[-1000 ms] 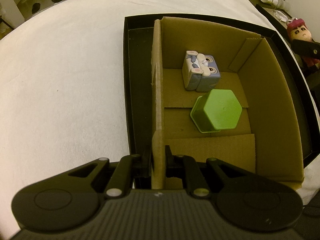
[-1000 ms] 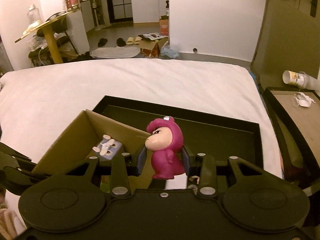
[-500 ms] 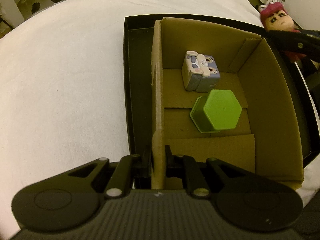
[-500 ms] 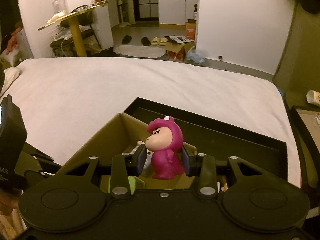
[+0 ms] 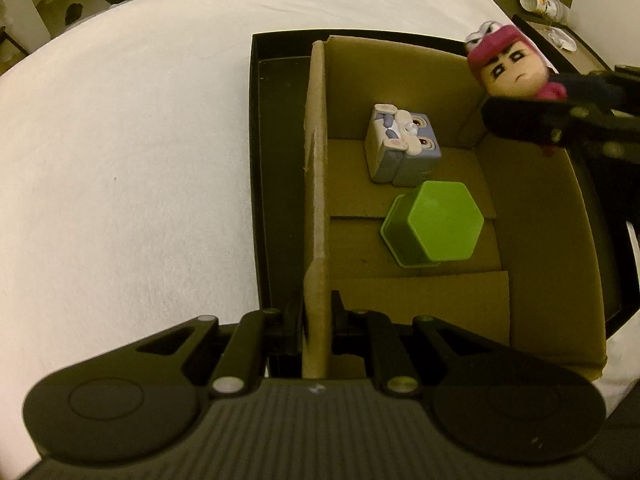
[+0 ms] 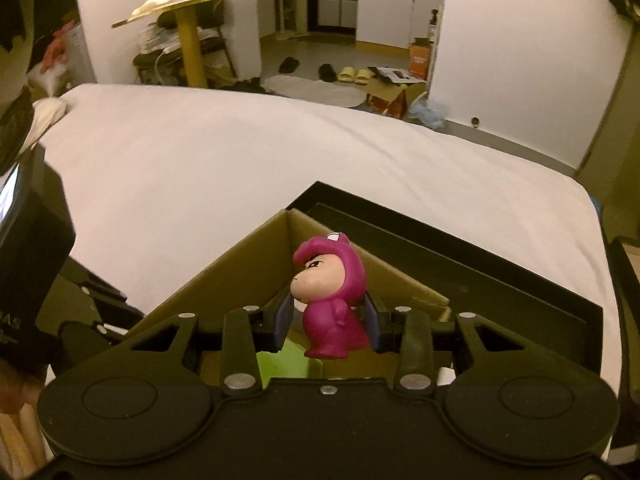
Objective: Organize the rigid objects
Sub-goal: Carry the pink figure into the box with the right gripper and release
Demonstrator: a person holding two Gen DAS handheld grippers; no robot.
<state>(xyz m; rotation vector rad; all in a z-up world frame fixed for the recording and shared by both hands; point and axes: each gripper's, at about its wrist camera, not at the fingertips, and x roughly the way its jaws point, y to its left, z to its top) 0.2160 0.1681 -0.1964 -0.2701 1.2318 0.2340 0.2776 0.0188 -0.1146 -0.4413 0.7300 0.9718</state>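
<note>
Gripping, figurine: the right gripper (image 6: 328, 330) pinches the pink hooded figurine (image 6: 330, 304) at its sides, upright, above the cardboard box (image 5: 536, 240).
Figurine, other view: it (image 5: 508, 66) hangs over the box's far right corner, face toward the camera.
Change: a second ago it sat out past the right edge of the black tray (image 5: 276, 184); now it has slid in over the box rim.
Left gripper: the left gripper (image 5: 316, 322) is clamped on the box's left wall, same spot as before, no shift.
Inside the box: a grey-blue bunny cube (image 5: 402, 148) toward the back, a green hexagonal cup (image 5: 434, 224) upside down just in front of it, close but whether touching I cannot tell. Neither has budged.
Box and tray: the box sits in the tray, a dark strip of tray floor showing left of it.
Surface: tray on a white bedsheet (image 5: 120, 160), smooth.
Room: slippers (image 6: 354, 75) on the floor past the bed, a yellow-legged table (image 6: 188, 36) with clutter, white walls, a nightstand (image 5: 560, 36) with a tipped paper cup.
</note>
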